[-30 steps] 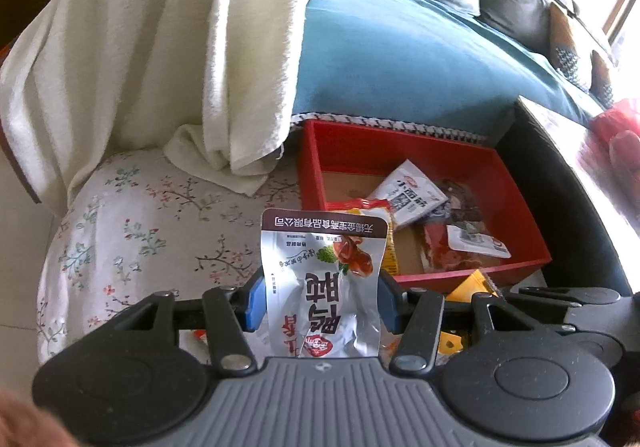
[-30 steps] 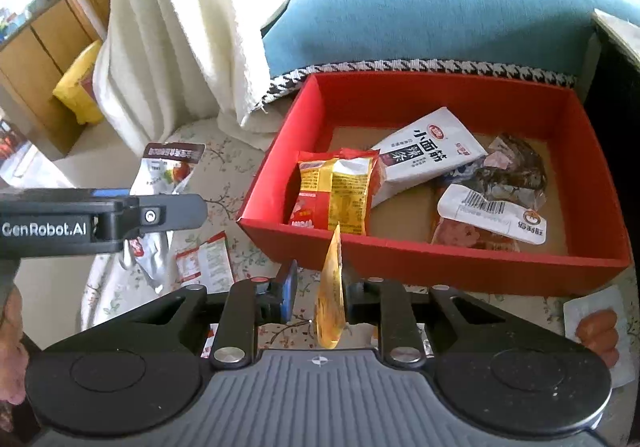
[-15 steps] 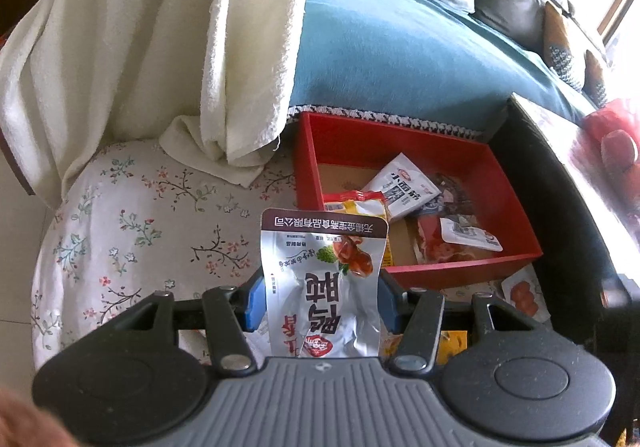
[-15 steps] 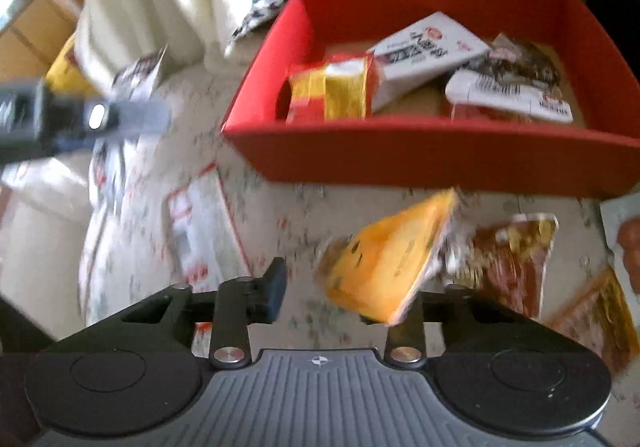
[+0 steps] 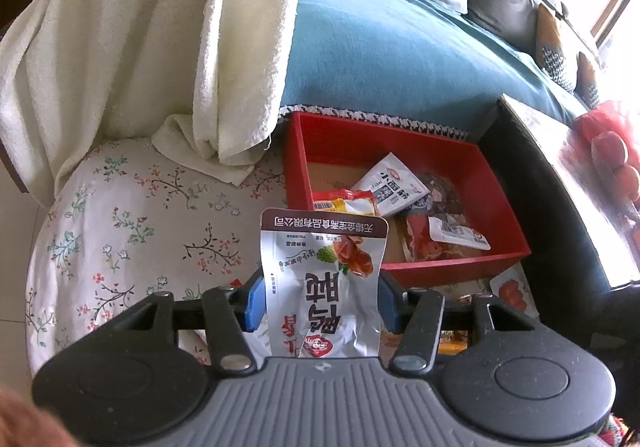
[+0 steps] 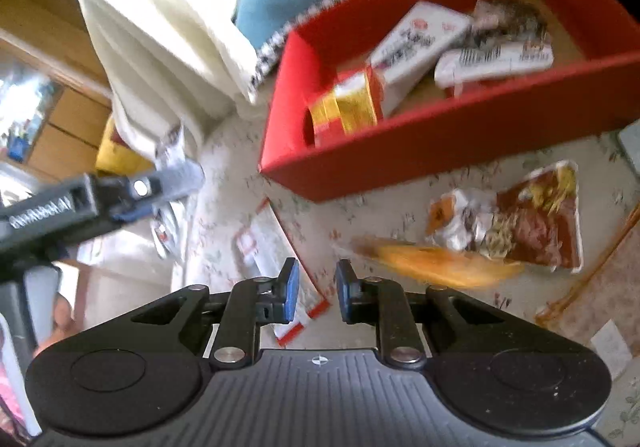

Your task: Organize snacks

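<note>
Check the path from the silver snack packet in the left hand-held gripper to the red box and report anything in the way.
Nothing visible blocks it. The silver packet is clamped in the left hand-held gripper, and the red box lies just ahead to the right, open-topped. Only its low front wall has to be cleared. Snacks already cover much of its floor.

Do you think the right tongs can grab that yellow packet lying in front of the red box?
Probably yes. The right tongs hold nothing, and the yellow packet lies on the flowery cloth just beside them, outside the red box, with nothing on top. Their jaws have just been closing and must open first.
</note>
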